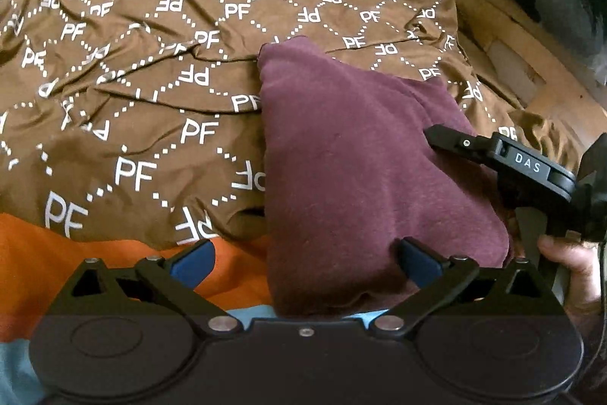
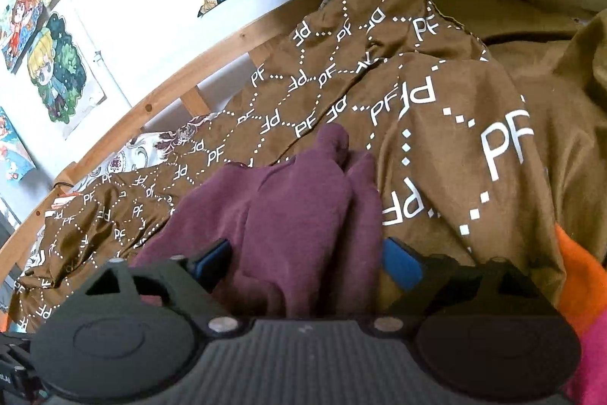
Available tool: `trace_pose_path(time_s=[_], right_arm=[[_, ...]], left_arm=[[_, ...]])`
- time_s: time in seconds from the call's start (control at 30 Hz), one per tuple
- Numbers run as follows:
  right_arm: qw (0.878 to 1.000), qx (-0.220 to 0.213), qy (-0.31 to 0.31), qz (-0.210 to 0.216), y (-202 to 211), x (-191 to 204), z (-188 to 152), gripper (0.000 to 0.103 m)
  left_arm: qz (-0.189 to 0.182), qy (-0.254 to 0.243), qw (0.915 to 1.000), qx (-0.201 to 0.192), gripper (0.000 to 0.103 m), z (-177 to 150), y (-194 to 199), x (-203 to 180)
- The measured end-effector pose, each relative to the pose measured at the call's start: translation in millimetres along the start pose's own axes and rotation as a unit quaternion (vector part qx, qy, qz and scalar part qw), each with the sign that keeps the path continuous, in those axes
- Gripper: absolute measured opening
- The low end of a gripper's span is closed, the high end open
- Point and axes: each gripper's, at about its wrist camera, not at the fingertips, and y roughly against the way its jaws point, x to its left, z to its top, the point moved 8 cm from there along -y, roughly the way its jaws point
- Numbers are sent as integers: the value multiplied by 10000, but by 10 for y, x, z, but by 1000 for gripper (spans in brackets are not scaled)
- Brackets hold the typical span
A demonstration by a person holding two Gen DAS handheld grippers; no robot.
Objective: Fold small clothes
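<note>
Left gripper (image 1: 303, 262): jaws spread wide, blue pads clear of fabric on the left side, right pad touching the near edge of the maroon garment (image 1: 364, 169). Nothing pinched.

Right gripper (image 2: 305, 262): jaws wide apart, straddling the garment's bunched near end; pads sit beside the cloth, not pressing it.

Garment lies on the brown PF-print bedspread (image 1: 144, 71); soft fleecy knit, folded into a rough trapezoid, rounded corners, left edge straight. Bedspread smooth, satiny, heavily creased. Open spread to the garment's left. Orange cloth (image 1: 45, 253) at the near edge. Wooden bed rail (image 2: 212, 44) bounds the far side; a hand (image 1: 569, 264) holds the right gripper's handle.
</note>
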Motion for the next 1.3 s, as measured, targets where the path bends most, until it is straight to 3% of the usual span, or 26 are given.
trace_pose_path(time_s=[0.27, 1.3], right_arm=[[10000, 28, -16, -21, -20, -5, -22, 85], [9999, 55, 65, -86, -41, -15, -36, 80]], left_arm=[[216, -332, 9991, -133, 102, 18, 47, -67], [209, -318, 9992, -122, 102, 11, 57, -61]])
